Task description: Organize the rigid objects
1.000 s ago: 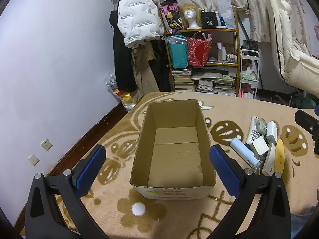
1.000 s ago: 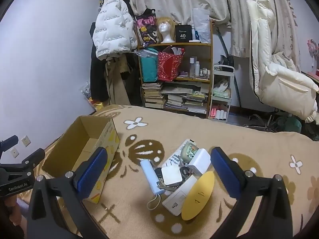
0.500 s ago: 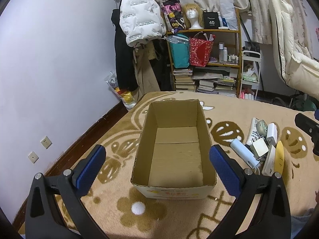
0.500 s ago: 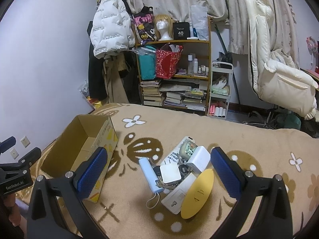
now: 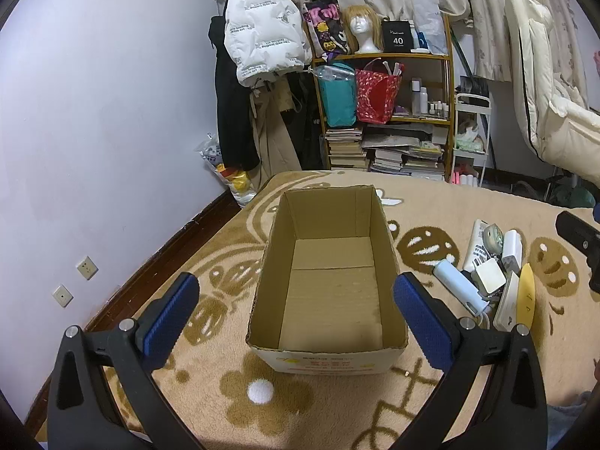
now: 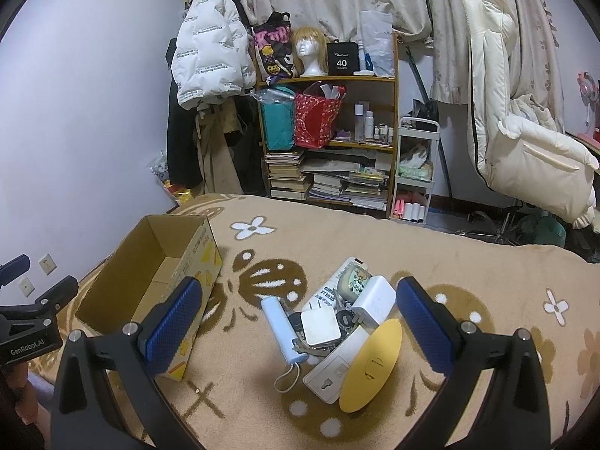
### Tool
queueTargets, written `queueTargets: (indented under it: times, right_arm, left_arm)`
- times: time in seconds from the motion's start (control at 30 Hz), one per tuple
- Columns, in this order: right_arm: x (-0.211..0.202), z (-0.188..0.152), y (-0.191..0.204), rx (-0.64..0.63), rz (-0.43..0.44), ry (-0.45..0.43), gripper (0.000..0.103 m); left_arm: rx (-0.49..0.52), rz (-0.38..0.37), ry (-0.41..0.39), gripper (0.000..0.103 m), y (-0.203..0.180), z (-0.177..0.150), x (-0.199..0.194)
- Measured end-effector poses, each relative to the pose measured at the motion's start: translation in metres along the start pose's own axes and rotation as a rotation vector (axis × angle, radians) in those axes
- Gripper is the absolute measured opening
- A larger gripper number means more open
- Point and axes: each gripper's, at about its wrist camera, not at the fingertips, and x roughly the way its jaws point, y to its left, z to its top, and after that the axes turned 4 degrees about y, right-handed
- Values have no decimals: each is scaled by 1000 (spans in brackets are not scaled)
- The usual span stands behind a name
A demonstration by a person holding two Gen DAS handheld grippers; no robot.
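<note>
Barely shifted since before: both my jaws wide, holding nothing; cardboard box (image 5: 330, 285) empty; gadget pile (image 6: 337, 322) unsorted.

The left gripper (image 5: 296, 309) is held level and points forward, its two black fingers spread wide with the blue pads (image 5: 170, 309) facing each other across an empty gap. The right gripper (image 6: 298, 322) has the same pose: fingers wide apart, blue pads (image 6: 423, 328) facing inward, nothing between them. In the right wrist view the left gripper shows at the far left edge, with part of the person's hand (image 6: 17, 393) gripping it from below. In the left wrist view a black part of the right gripper shows at the right edge.
</note>
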Motion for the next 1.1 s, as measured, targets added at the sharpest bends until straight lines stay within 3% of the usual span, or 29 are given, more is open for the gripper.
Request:
queueTargets:
  times: [1.1]
  right_arm:
    - [-3,2,-5,3,-41,12,103]
  left_arm:
    - [11,-1,3,103,-3,0,-1]
